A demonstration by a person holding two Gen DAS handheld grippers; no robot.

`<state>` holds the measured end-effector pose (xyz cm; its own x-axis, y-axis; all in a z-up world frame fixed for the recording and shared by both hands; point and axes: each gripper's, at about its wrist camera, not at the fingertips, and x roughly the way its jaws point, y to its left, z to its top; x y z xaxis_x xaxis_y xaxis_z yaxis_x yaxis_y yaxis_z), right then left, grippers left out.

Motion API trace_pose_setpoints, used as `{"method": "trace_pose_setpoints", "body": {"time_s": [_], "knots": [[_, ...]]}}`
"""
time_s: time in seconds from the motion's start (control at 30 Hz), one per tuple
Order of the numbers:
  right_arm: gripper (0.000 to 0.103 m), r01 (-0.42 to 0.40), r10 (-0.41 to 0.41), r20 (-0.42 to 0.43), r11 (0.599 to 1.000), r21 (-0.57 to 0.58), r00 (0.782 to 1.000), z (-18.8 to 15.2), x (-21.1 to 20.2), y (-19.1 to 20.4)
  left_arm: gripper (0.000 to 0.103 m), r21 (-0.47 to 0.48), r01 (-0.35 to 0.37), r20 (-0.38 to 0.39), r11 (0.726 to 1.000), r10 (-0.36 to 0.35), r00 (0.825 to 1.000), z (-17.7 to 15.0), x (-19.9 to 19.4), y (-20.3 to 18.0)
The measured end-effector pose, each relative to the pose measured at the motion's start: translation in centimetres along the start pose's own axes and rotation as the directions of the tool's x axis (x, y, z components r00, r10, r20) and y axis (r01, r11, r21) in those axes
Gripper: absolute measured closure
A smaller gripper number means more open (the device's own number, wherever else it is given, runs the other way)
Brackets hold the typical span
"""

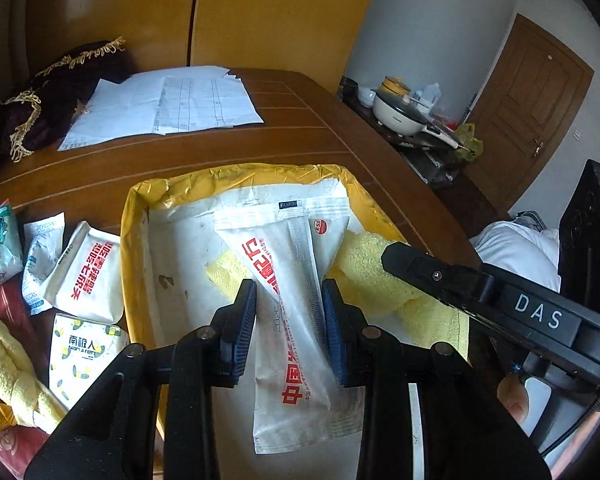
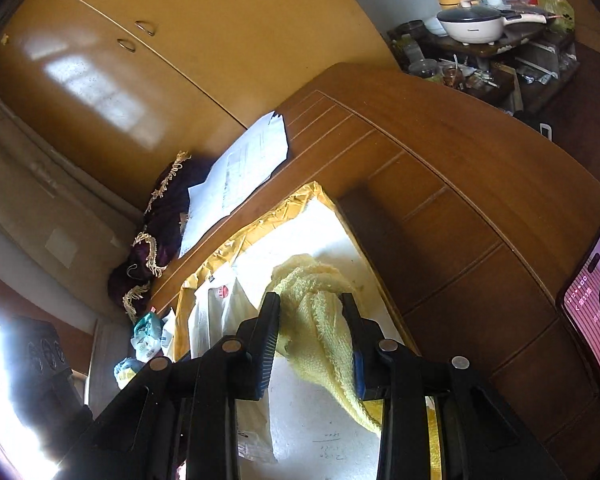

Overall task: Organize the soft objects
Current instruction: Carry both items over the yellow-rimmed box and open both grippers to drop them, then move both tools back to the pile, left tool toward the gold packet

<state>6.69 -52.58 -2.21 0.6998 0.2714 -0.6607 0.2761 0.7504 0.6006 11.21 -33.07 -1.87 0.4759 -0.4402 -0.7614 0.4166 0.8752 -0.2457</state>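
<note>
While both grippers work over the same yellow-edged box (image 1: 236, 176), the likeliest trouble is crowding: the right gripper (image 2: 311, 342) reaches in just beside the left gripper (image 1: 289, 320), and a careless move by either could knock the other or drag its load askew. The left one has its blue pads standing at either side of a long white packet with red lettering (image 1: 288, 320); they look to pinch its edges, though I cannot tell how firmly, so the slick wrapper may slide free if lifted. The right one is clenched on a yellow towel (image 2: 320, 320), which bunches above the jaws and trails limp below them; that loose tail could catch the box wall or sweep the packet aside. The packet lies inside the box on its white floor, its long axis running from the near edge up and slightly left toward the far wall, crossing over a folded yellow cloth (image 1: 224, 272). More packets (image 1: 88, 272) wait on the table (image 1: 300, 136) to the left.
</note>
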Motion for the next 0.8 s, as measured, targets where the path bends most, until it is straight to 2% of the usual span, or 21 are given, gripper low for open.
{"method": "trace_pose_setpoints", "body": {"time_s": [0.13, 0.2, 0.27, 0.3, 0.37, 0.43, 0.5, 0.53, 0.57, 0.67, 0.8], "knots": [[0.063, 0.03, -0.03, -0.02, 0.999, -0.021, 0.999, -0.1, 0.6, 0.5, 0.071, -0.038, 0.002, -0.046, 0.999, -0.003, 0.999, 0.1, 0.7, 0.6], [0.063, 0.02, -0.02, -0.013, 0.999, -0.026, 1.0, -0.1, 0.5, 0.7, 0.064, -0.058, 0.028, -0.052, 0.998, -0.031, 0.998, 0.2, 0.7, 0.9], [0.058, 0.008, -0.008, 0.018, 1.0, -0.02, 1.0, -0.1, -0.3, 0.8, 0.046, -0.075, 0.049, -0.033, 0.996, -0.052, 0.998, 0.2, 0.2, 1.2], [0.055, -0.003, 0.004, 0.039, 1.0, -0.023, 0.999, -0.1, -0.9, 0.9, 0.043, -0.088, 0.062, -0.015, 0.994, -0.064, 0.998, 0.2, -0.2, 1.4], [0.041, -0.028, 0.032, 0.091, 0.998, -0.052, 0.995, -0.4, -2.5, 1.6, 0.041, -0.103, 0.076, 0.019, 0.992, -0.074, 0.997, 0.3, -1.2, 1.7], [0.04, -0.057, 0.07, 0.138, 0.993, -0.099, 0.988, -0.9, -4.2, 2.8, 0.041, -0.119, 0.073, 0.051, 0.99, -0.068, 0.996, 0.1, -2.8, 2.1], [0.037, -0.1, 0.127, 0.166, 0.982, -0.162, 0.978, -1.8, -5.8, 4.5, 0.035, -0.138, 0.075, 0.103, 0.988, -0.062, 0.993, -0.4, -4.8, 2.8], [0.029, -0.128, 0.165, 0.174, 0.97, -0.205, 0.971, -2.5, -6.5, 5.5, 0.028, -0.147, 0.062, 0.13, 0.987, -0.043, 0.991, -0.8, -5.9, 3.1], [0.024, -0.128, 0.165, 0.174, 0.97, -0.205, 0.971, -2.5, -6.5, 5.5, 0.026, -0.158, 0.043, 0.16, 0.987, -0.017, 0.987, -1.4, -7.0, 3.5], [0.019, -0.18, 0.238, 0.151, 0.93, -0.321, 0.96, -5.1, -7.4, 8.7, 0.024, -0.195, -0.028, 0.224, 0.98, 0.073, 0.972, -3.8, -10.0, 5.2], [0.015, -0.242, 0.275, 0.007, 0.859, -0.451, 0.961, -9.1, -5.7, 12.4, 0.021, -0.276, -0.157, 0.26, 0.948, 0.231, 0.937, -7.5, -13.0, 8.4]]}}
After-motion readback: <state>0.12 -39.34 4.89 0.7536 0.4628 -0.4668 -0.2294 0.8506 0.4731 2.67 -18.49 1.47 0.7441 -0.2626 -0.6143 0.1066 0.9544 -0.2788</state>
